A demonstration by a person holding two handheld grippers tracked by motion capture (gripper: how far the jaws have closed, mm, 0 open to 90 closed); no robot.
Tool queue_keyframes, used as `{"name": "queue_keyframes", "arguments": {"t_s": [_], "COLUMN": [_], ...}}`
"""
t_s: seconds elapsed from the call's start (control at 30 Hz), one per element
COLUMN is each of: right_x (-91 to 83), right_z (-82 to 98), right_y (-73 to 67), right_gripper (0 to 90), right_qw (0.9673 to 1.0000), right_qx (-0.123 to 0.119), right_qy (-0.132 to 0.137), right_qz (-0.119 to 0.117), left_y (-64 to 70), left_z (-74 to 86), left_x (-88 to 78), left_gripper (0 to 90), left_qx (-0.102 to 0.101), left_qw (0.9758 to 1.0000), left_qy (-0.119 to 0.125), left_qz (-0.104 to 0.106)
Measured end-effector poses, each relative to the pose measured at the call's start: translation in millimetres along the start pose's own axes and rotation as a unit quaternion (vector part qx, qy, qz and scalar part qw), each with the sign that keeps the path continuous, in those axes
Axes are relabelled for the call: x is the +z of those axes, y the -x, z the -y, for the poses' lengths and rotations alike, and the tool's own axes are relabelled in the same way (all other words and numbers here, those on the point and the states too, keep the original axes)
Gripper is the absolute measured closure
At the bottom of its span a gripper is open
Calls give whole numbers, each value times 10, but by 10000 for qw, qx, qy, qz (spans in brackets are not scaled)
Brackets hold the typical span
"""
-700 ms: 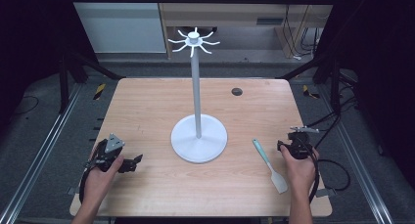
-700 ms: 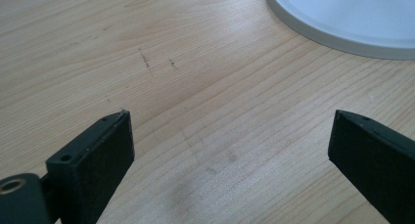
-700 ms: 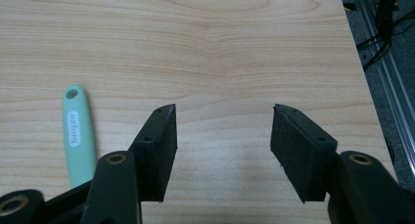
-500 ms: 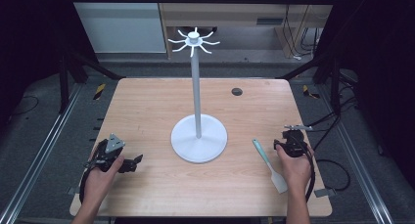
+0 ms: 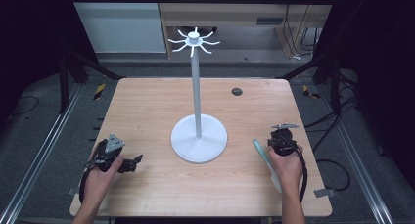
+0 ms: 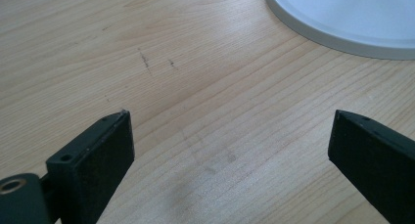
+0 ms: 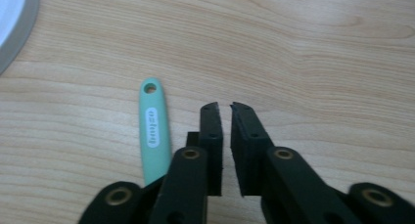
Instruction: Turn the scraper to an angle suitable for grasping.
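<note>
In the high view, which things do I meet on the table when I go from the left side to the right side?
Left tool → round white base of the stand → small dark hole in the table → green spatula → right tool.

A white hook stand (image 5: 198,136) stands upright at the middle of the wooden table (image 5: 147,106), a round base, a thin pole and a crown of curved hooks at the top. A mint-green spatula (image 7: 153,128) lies flat near the base's right, its hanging-hole end toward the far edge.
</note>
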State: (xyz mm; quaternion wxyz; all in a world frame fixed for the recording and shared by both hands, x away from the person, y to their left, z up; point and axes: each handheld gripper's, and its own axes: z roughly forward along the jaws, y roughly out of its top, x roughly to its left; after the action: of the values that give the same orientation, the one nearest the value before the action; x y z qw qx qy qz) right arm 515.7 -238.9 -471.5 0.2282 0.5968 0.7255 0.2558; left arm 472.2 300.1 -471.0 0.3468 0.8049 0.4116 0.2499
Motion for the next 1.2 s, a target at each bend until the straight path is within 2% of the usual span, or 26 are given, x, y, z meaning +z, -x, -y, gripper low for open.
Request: {"name": "queue_keyframes", "arguments": {"t_s": [0.07,0.23,0.43,0.7,0.87,0.93,1.03,1.1,1.13,1.2], "right_x": [18,86,139,160,152,146,129,118,100,84], "right_z": [0,-13,-15,0,4,15,26,32,48,56], "right_y": [-13,-54,-111,-126,-124,-161,-218,-241,-287,-324], "right_gripper": [900,900,900,900,900,900,900,900,900,900], "right_qw": [10000,9995,9990,9985,9979,9960,9939,9934,9911,9904], "right_qx": [-39,-141,-220,-214,-127,-152,-203,-267,-358,-454], "right_qy": [-38,-143,-251,-301,-300,-312,-351,-369,-393,-413], "right_qz": [-73,-233,-301,-402,-566,-826,-1030,-1048,-1219,-1237], "left_y": [-2,-7,-3,-10,-9,-4,-10,-11,-14,-19], "left_z": [-3,-3,-3,-5,-8,-8,-6,-5,-4,-2], "left_x": [1,5,1,-3,-1,1,2,2,3,4], "left_gripper": [29,29,29,30,30,30,30,30,30,30], "left_qx": [27,31,23,31,42,32,48,48,45,36], "left_qw": [10000,10000,10000,10000,10000,10000,10000,10000,10000,10000], "left_qy": [-11,-28,-12,-16,-22,-10,-42,-48,-51,-54], "left_qz": [4,-14,-13,-31,-20,-15,-18,-25,-27,-33]}}
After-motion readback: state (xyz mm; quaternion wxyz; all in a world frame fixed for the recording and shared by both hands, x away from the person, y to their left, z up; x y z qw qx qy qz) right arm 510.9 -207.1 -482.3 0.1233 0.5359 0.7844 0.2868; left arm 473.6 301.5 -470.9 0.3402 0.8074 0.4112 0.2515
